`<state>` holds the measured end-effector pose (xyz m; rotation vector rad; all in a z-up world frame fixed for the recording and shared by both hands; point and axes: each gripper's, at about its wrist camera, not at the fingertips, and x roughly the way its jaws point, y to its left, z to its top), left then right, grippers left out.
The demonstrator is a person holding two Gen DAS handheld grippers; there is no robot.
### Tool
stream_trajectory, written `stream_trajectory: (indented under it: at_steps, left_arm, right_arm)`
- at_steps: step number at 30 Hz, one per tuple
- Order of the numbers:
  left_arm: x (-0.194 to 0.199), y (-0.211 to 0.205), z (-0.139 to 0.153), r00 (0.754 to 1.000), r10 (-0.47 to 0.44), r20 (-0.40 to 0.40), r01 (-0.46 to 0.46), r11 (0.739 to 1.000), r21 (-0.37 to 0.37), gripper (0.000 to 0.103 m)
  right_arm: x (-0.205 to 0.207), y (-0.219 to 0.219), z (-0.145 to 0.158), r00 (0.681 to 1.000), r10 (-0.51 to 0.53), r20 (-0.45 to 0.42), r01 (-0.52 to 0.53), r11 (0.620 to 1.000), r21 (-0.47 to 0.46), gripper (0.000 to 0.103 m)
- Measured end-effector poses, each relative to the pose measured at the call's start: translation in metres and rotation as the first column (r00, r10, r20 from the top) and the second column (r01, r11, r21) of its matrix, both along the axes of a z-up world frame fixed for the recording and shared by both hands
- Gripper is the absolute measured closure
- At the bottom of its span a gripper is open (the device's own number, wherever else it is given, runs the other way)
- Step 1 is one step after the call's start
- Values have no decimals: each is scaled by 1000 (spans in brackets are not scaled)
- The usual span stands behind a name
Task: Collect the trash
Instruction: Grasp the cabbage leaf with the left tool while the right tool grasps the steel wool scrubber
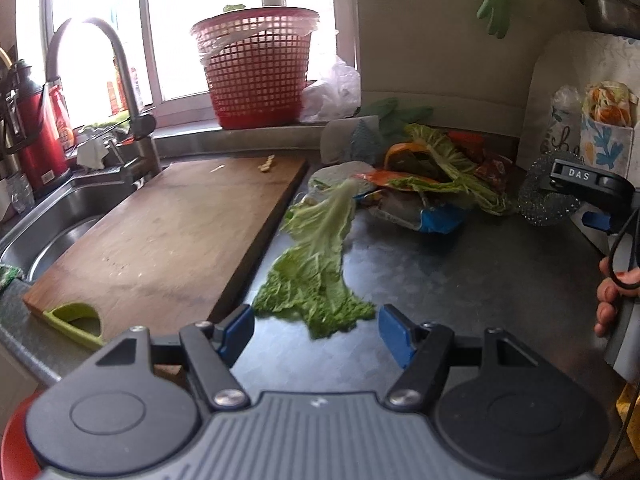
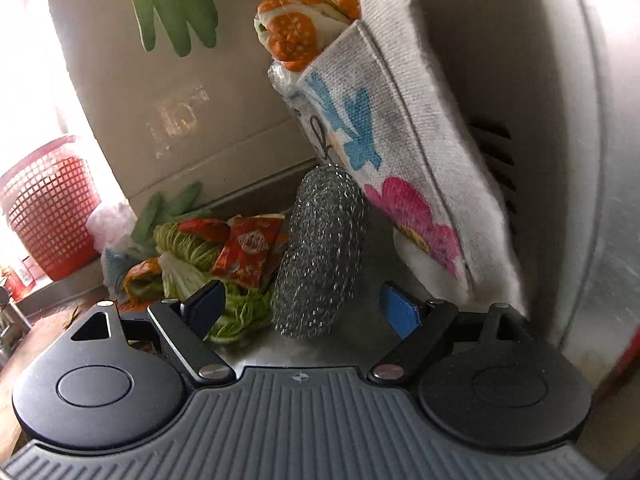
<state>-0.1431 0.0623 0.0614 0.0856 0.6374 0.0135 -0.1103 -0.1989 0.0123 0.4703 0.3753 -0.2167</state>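
Observation:
A long green cabbage leaf [image 1: 316, 268] lies on the steel counter beside the cutting board. Its near end sits between the fingertips of my left gripper [image 1: 316, 330], which is open and does not touch it. Farther back is a trash pile [image 1: 432, 184] of snack wrappers and cabbage leaves; an orange wrapper [image 2: 248, 252] lies on top of it. My right gripper [image 2: 302, 312] is open at the pile's right side. A steel scourer [image 2: 320, 256] stands just ahead of its pads, untouched. The right gripper [image 1: 580, 200] also shows at the right edge of the left wrist view.
A red mesh basket [image 1: 256, 72] with a plastic liner stands on the windowsill. A wooden cutting board [image 1: 168, 240] lies beside the sink [image 1: 60, 232] and faucet [image 1: 132, 120]. A flowered cloth pocket [image 2: 380, 160] hangs on a white appliance at the right. A green glove [image 2: 172, 4] hangs on the wall.

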Motion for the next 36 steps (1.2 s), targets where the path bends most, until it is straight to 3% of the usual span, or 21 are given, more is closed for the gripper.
stream_trajectory:
  at_steps: [11,18,20,25,28,30,32,36]
  left_arm:
    - [60,-9,-12,999,5,39,-7,998,55,34]
    - [107,-11,-30,1000,-5,11,4,996,90,34]
    - [117,-11,-37,1000,8,-2,-8,995,102,36]
    - [129,-4,-45,999,46,-4,-45,994,99,52]
    - [131,0,-44,999,54,-9,-53,996,73,73]
    - [131,-1,-45,999,52,-6,-52,996,74,88]
    - [129,-1,-44,998,58,0,-58,996,61,95]
    - [121,3,-40,997,73,12,-74,997,37,98]
  right_arm:
    - [27,0,0,998,-27,58,27,1000,-7,0]
    - [40,5,-5,997,-70,17,71,995,-72,0]
    - [44,2,-9,997,-75,-4,75,996,-46,0]
    - [50,3,-11,998,-66,-14,65,997,-42,0]
    - [54,4,-11,998,-64,-6,64,997,-39,0]
    - [49,2,-11,998,-57,5,57,998,-32,5]
    - [48,1,-11,999,-54,5,54,998,-28,24]
    - [48,-1,-12,1000,-28,11,28,999,-17,50]
